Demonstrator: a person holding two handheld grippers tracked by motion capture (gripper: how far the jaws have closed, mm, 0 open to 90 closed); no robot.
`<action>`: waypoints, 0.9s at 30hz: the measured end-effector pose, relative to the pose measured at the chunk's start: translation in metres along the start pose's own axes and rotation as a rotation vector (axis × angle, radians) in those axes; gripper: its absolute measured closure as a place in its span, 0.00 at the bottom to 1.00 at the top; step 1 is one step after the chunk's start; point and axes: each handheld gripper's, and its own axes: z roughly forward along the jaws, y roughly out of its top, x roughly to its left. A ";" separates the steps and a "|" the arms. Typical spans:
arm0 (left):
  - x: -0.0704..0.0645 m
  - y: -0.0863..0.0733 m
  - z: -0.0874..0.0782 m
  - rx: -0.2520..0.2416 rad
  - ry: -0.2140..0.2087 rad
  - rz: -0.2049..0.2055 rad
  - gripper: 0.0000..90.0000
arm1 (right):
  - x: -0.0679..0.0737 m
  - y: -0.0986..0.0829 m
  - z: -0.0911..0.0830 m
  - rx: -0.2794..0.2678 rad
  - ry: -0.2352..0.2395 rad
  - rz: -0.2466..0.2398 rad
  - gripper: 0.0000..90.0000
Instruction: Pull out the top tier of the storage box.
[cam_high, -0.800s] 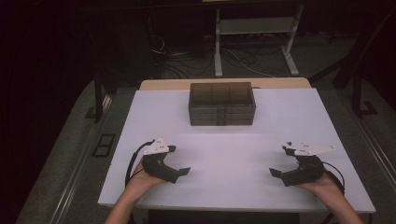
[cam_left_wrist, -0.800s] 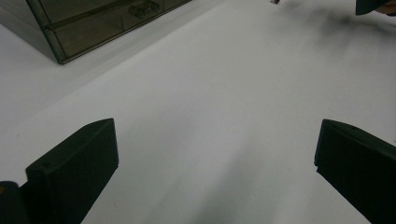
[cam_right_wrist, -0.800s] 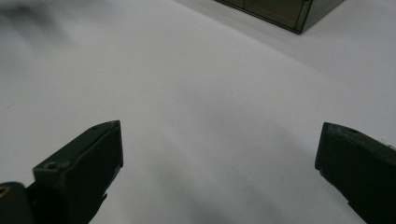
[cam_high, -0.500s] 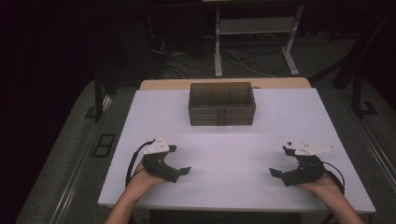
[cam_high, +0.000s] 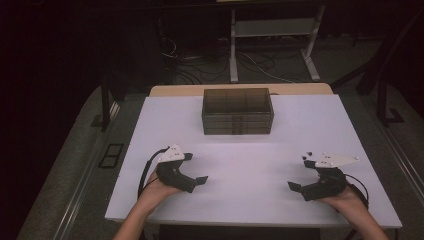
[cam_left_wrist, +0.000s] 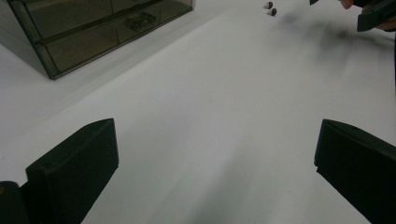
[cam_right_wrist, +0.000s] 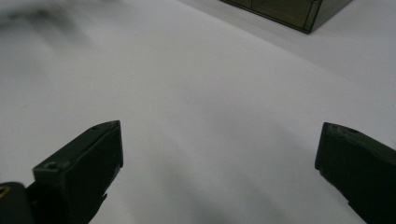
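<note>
Both grippers sit low over the white surface (cam_high: 250, 150), each held in a hand at the near edge, well short of the box (cam_high: 238, 111).

Box: dark, see-through, three stacked drawers, at the far middle of the surface. In the left gripper view the box (cam_left_wrist: 93, 32) shows drawer dividers and one small part lying inside a compartment; I can't tell what the part is.

Left gripper (cam_high: 197, 181): near-left of the box, well apart from it, fingers aimed inward toward the right gripper. In the left gripper view the fingers (cam_left_wrist: 74, 163) stand wide, with bare surface between them and nothing held.

Right gripper (cam_high: 295, 187): near-right of the box, also well apart, fingers aimed inward toward the left one. In the right gripper view the fingers (cam_right_wrist: 79, 168) stand wide, nothing held. The box corner (cam_right_wrist: 299, 14) shows at the top edge.

Two small dark bits (cam_high: 309, 152) lie on the surface near-right of the box, just beside the right gripper's far side. The left gripper view shows the same bits (cam_left_wrist: 271, 8) close to the right gripper's tip.
</note>
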 end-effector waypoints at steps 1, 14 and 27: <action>0.000 0.000 0.000 0.000 0.002 0.000 0.00 | 0.000 0.000 0.000 0.000 0.001 0.000 0.01; 0.001 0.004 0.004 -0.024 -0.009 -0.003 0.00 | 0.000 0.000 -0.001 -0.012 0.011 0.011 0.01; 0.001 0.011 0.011 -0.045 -0.019 -0.003 0.00 | -0.002 -0.001 -0.001 -0.021 0.012 0.022 0.01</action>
